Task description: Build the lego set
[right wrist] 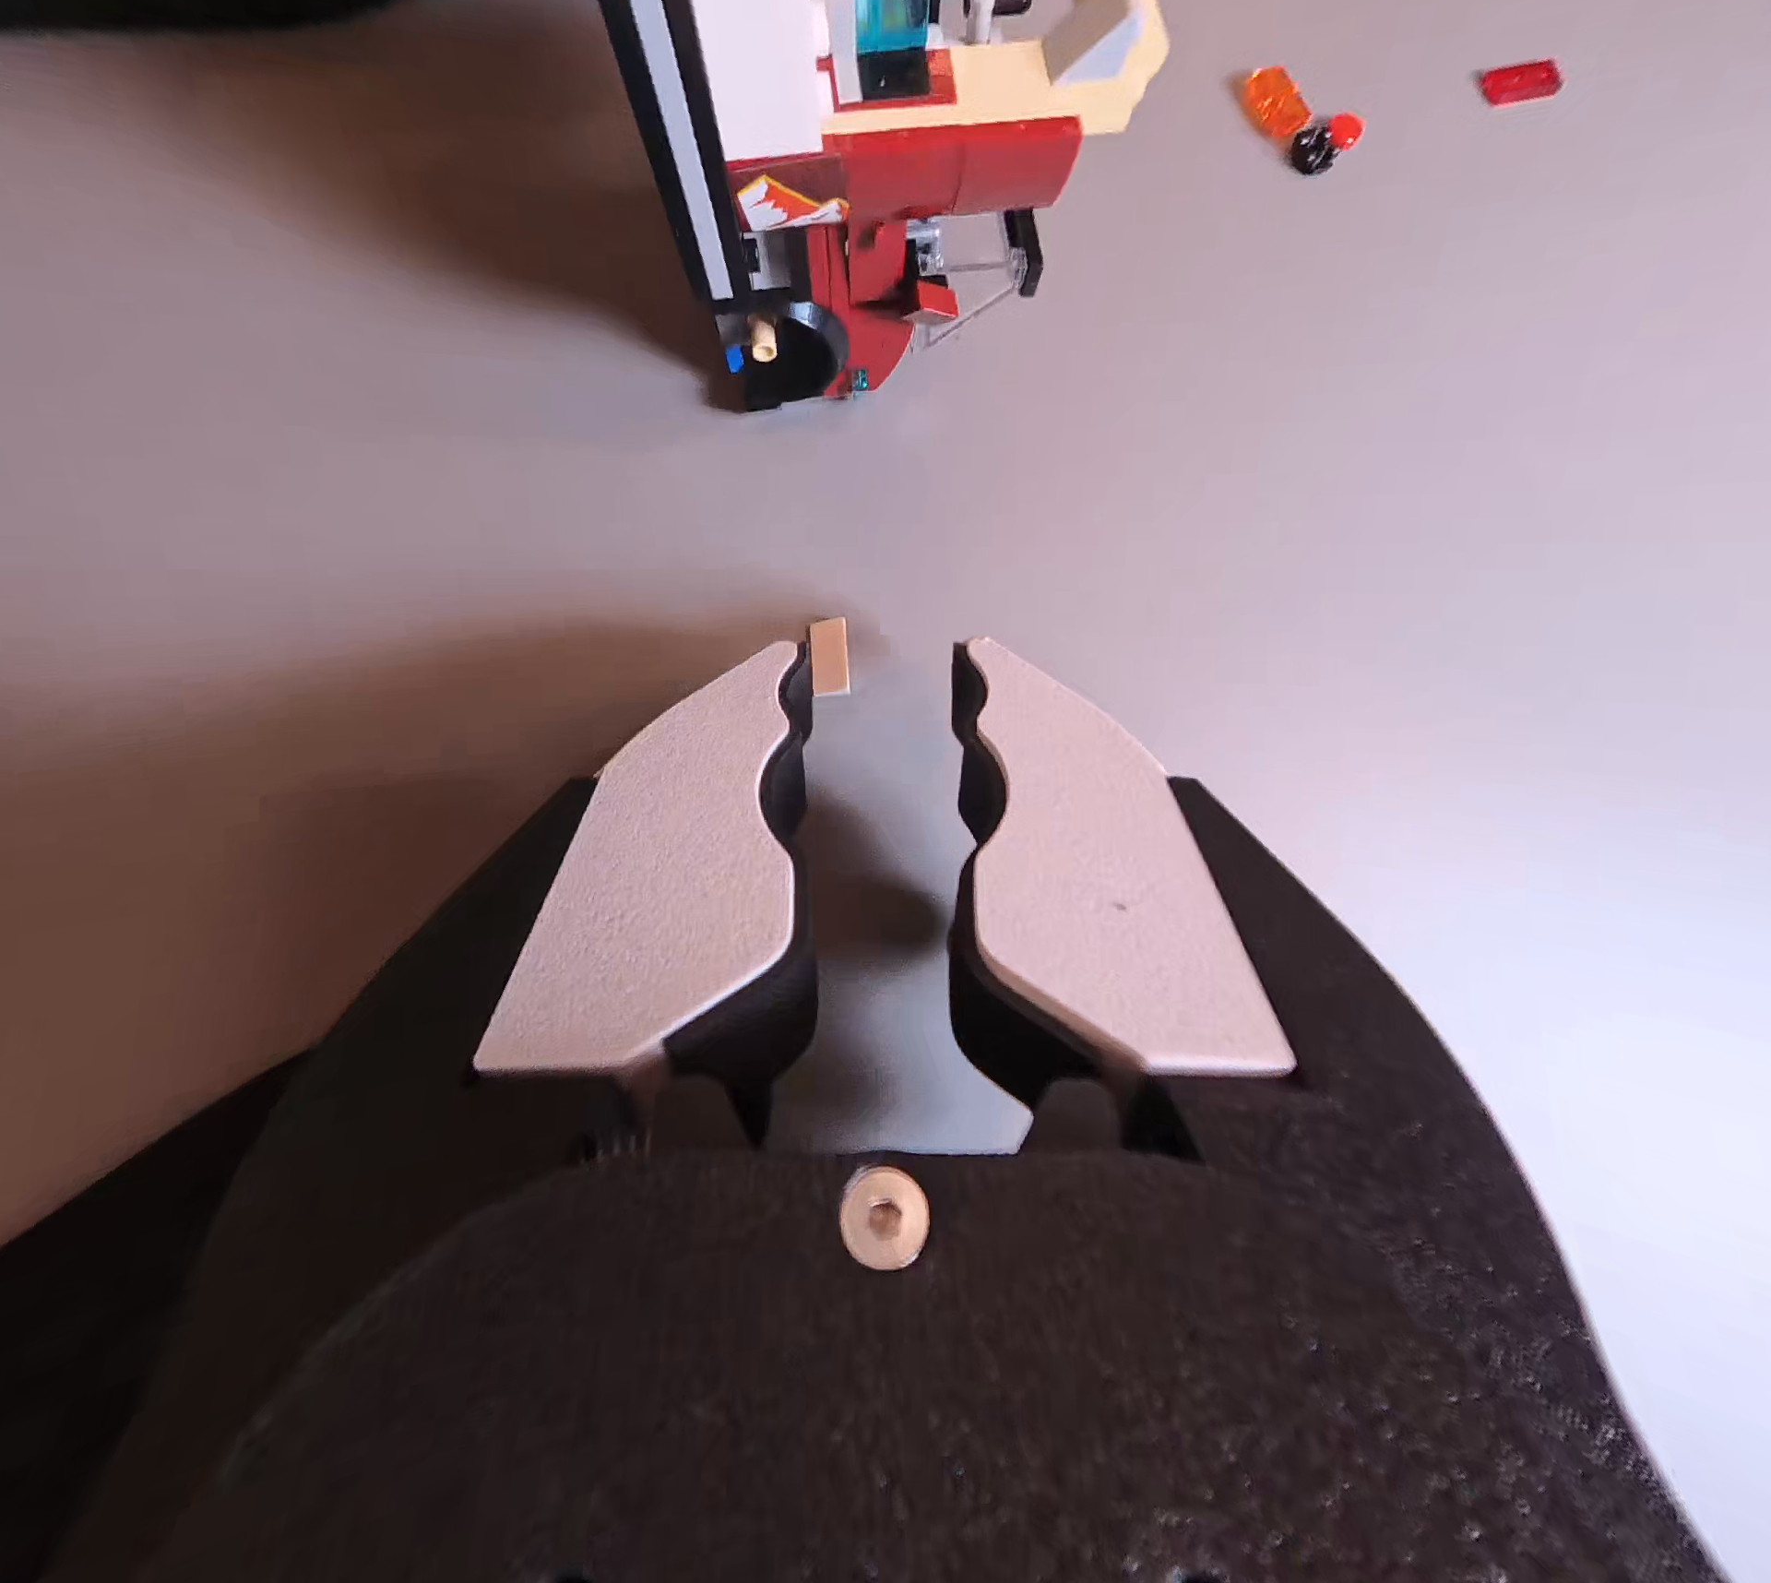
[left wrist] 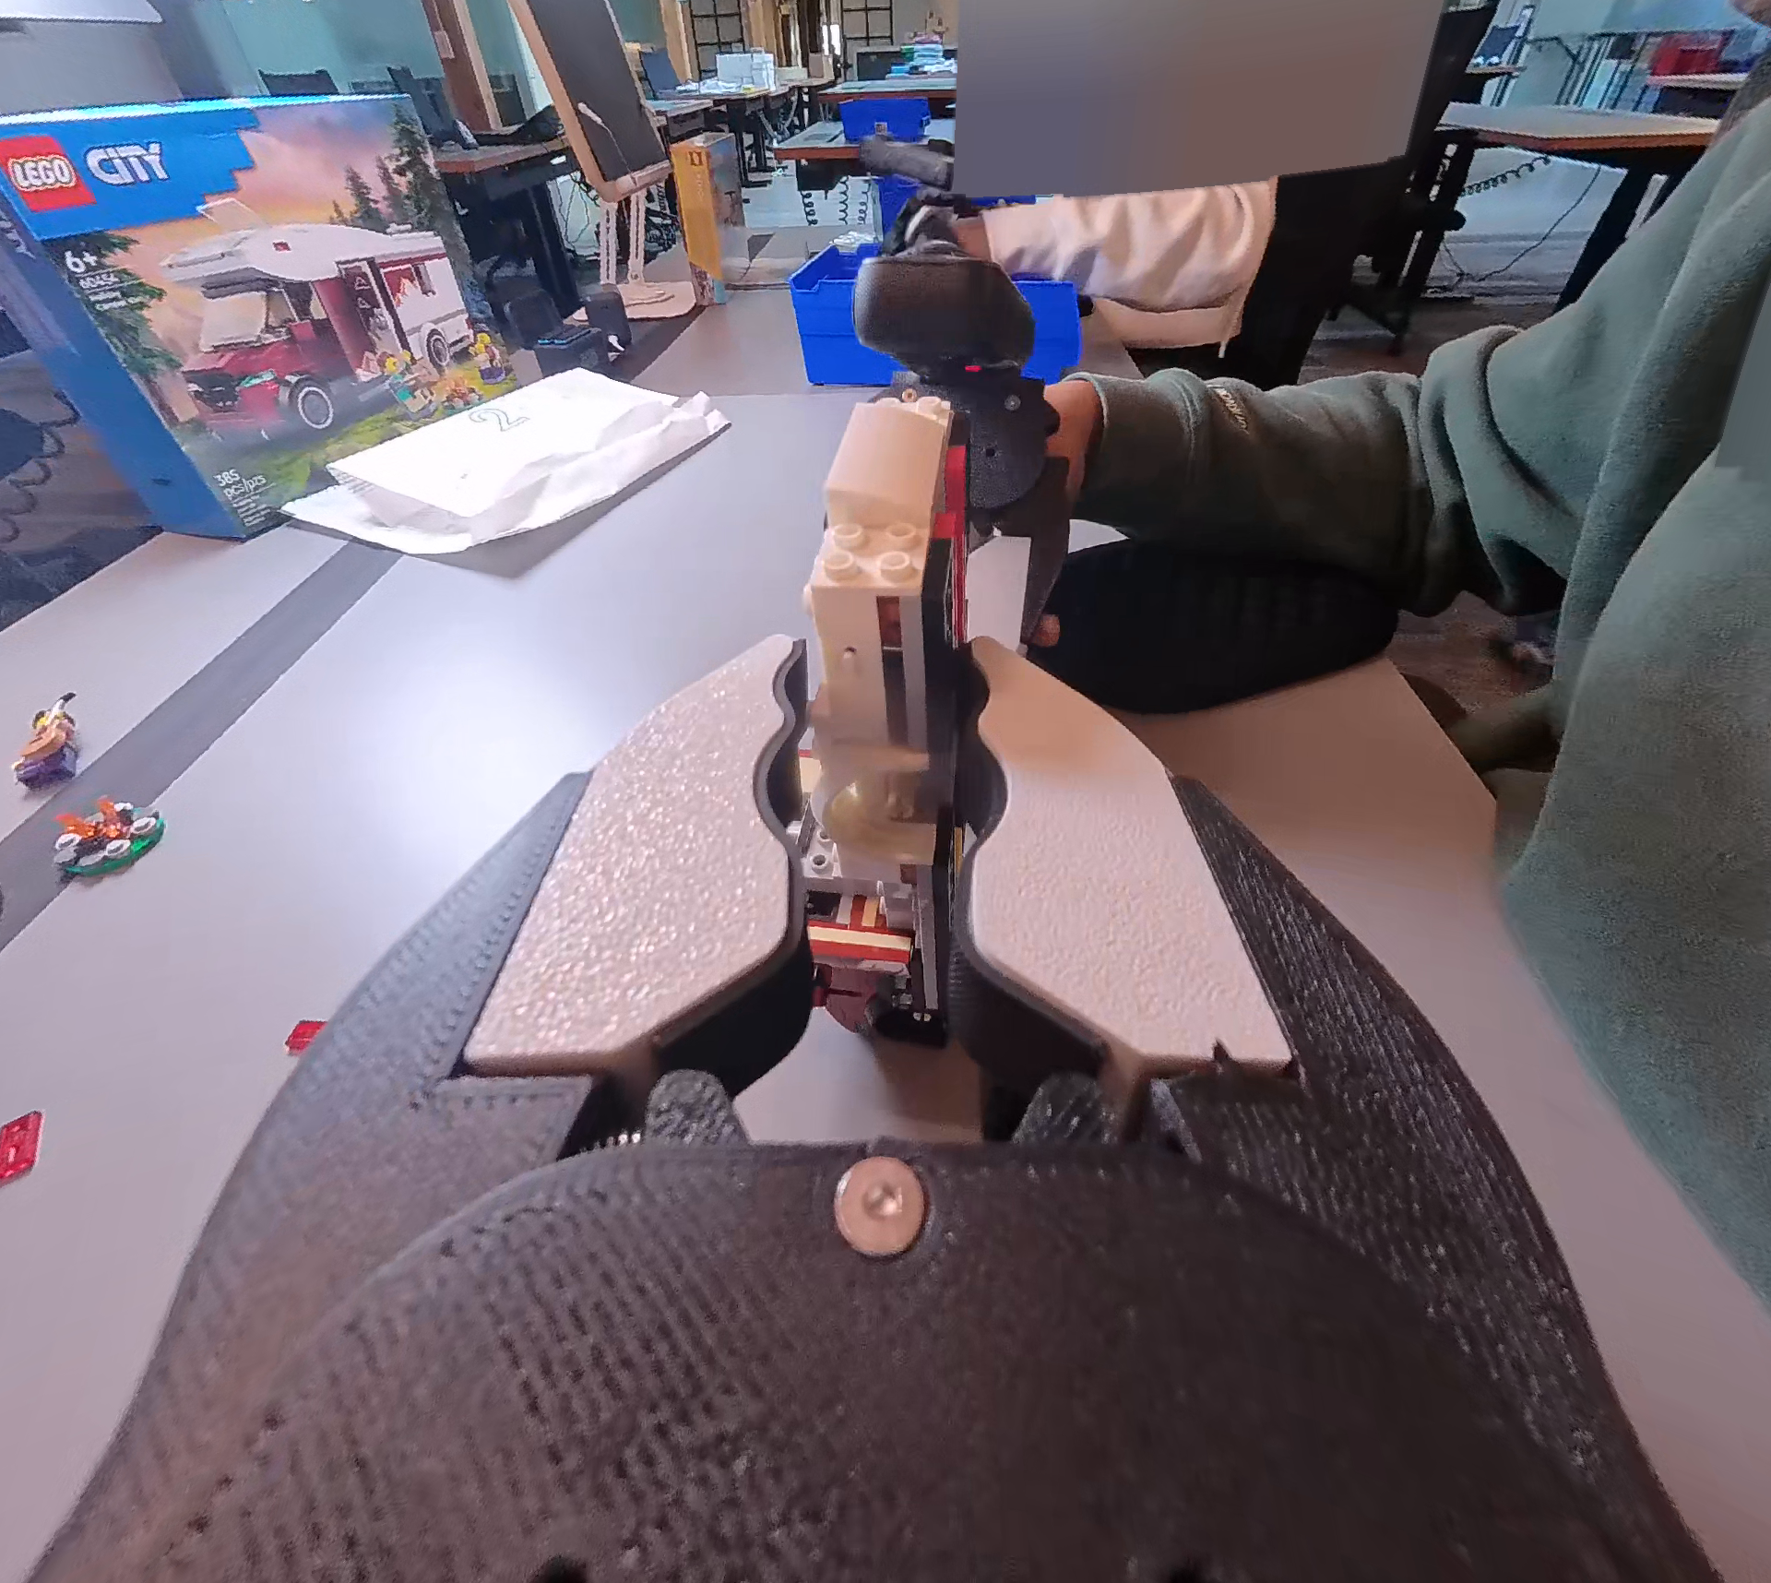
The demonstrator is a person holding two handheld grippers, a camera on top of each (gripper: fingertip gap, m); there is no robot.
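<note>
Clamping the half-built camper van upright on the grey counter, the left tongs grip its sides. Right tongs gape, a tan tile at one fingertip. Farther off lie red and orange pieces.

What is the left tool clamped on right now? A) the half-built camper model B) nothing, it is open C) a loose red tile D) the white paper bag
A: in the left wrist view the left tool has both fingers pressed against the sides of the camper model, while the paper bag lies apart on the table.
</note>
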